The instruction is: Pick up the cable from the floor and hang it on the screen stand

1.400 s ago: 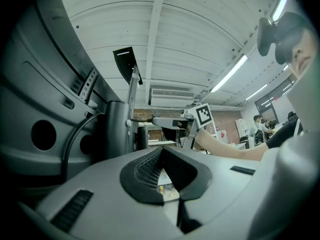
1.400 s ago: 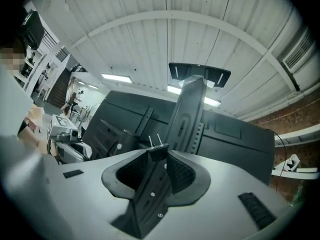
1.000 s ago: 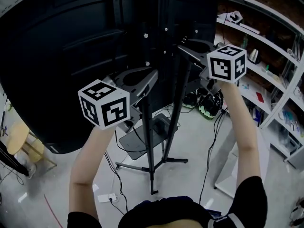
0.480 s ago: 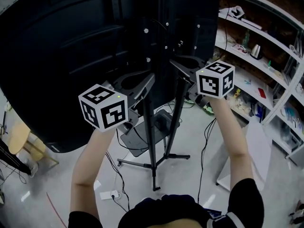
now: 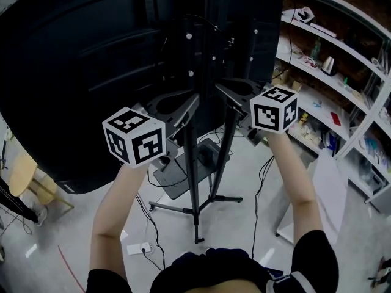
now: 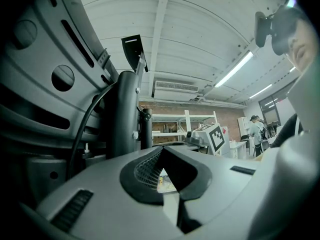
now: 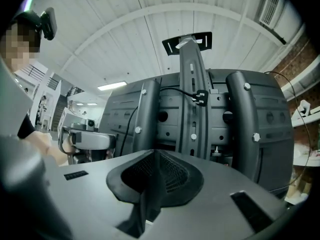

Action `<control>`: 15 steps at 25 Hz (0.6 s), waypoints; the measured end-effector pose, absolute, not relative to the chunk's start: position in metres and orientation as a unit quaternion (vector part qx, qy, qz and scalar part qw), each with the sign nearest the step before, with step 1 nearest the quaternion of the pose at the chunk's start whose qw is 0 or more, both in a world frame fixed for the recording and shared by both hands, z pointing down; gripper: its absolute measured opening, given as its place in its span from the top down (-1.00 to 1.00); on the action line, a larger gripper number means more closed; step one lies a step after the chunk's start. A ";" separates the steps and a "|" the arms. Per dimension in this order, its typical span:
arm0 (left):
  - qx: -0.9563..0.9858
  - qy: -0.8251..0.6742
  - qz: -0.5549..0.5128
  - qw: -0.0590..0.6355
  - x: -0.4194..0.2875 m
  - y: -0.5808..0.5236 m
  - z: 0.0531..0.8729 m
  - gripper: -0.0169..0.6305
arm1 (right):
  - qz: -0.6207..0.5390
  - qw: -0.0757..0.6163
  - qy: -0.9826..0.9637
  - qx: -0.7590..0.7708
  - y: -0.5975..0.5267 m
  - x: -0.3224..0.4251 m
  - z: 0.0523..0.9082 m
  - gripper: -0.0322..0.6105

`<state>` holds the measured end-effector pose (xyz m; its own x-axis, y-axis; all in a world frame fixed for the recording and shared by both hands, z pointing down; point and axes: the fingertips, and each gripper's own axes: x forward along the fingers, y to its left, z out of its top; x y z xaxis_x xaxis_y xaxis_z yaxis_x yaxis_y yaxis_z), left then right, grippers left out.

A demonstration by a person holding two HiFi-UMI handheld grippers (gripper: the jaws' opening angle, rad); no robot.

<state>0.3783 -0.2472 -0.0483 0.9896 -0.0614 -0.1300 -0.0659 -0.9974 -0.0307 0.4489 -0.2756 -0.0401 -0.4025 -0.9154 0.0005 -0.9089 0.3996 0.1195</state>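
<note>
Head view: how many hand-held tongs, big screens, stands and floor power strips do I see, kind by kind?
Tongs: 2 (left tongs, right tongs)
Screen: 1
Screen stand: 1
Power strip: 1
Total: 5

The left gripper (image 6: 161, 149) and right gripper (image 7: 154, 152) are grey with black mesh-patterned pads (image 6: 146, 168); their marker cubes (image 5: 134, 136) are white with black squares. Ahead of the claws the screen stand (image 5: 194, 182) and screen back (image 5: 73, 72) are black; beneath them the floor (image 5: 67, 224) is pale grey
</note>
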 end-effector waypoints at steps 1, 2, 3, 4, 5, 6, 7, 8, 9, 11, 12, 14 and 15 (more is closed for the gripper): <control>-0.997 0.031 0.064 0.019 0.379 -0.246 -0.046 0.93 | -0.049 0.028 -0.837 0.544 -0.272 0.447 -0.038 0.74; -0.997 0.031 0.064 0.019 0.380 -0.245 -0.043 0.93 | -0.049 0.023 -0.838 0.544 -0.268 0.445 -0.035 0.74; -0.997 0.030 0.064 0.019 0.381 -0.243 -0.040 0.93 | -0.048 0.016 -0.838 0.543 -0.264 0.444 -0.032 0.74; -0.997 0.030 0.065 0.018 0.381 -0.241 -0.037 0.93 | -0.047 0.008 -0.838 0.544 -0.259 0.442 -0.029 0.74; -0.997 0.031 0.065 0.018 0.382 -0.239 -0.033 0.93 | -0.046 0.001 -0.837 0.545 -0.255 0.441 -0.026 0.74; -0.997 0.033 0.065 0.020 0.383 -0.238 -0.029 0.93 | -0.046 -0.005 -0.835 0.548 -0.251 0.441 -0.023 0.74; -0.997 0.036 0.065 0.022 0.383 -0.237 -0.024 0.93 | -0.048 -0.008 -0.833 0.552 -0.247 0.441 -0.020 0.74; -0.997 0.039 0.064 0.024 0.384 -0.236 -0.019 0.93 | -0.052 -0.009 -0.829 0.557 -0.243 0.442 -0.017 0.74; -0.997 0.042 0.064 0.025 0.385 -0.235 -0.014 0.93 | -0.058 -0.008 -0.824 0.563 -0.239 0.442 -0.015 0.74; -0.997 0.046 0.063 0.023 0.387 -0.233 -0.004 0.93 | -0.070 -0.003 -0.815 0.575 -0.230 0.442 -0.008 0.74; -0.997 0.047 0.062 0.022 0.388 -0.231 0.001 0.93 | -0.074 -0.002 -0.811 0.580 -0.226 0.441 -0.004 0.74; -0.997 0.051 0.062 0.023 0.390 -0.227 0.010 0.93 | -0.079 -0.005 -0.804 0.590 -0.219 0.439 0.004 0.74; -0.996 0.053 0.063 0.025 0.391 -0.224 0.014 0.93 | -0.081 -0.008 -0.800 0.595 -0.215 0.437 0.008 0.74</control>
<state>0.3908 -0.2245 0.0136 0.9865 -0.1031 -0.1275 -0.1094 -0.9930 -0.0439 0.4375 -0.2154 0.0083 -0.2915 -0.9503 -0.1091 -0.9529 0.2786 0.1195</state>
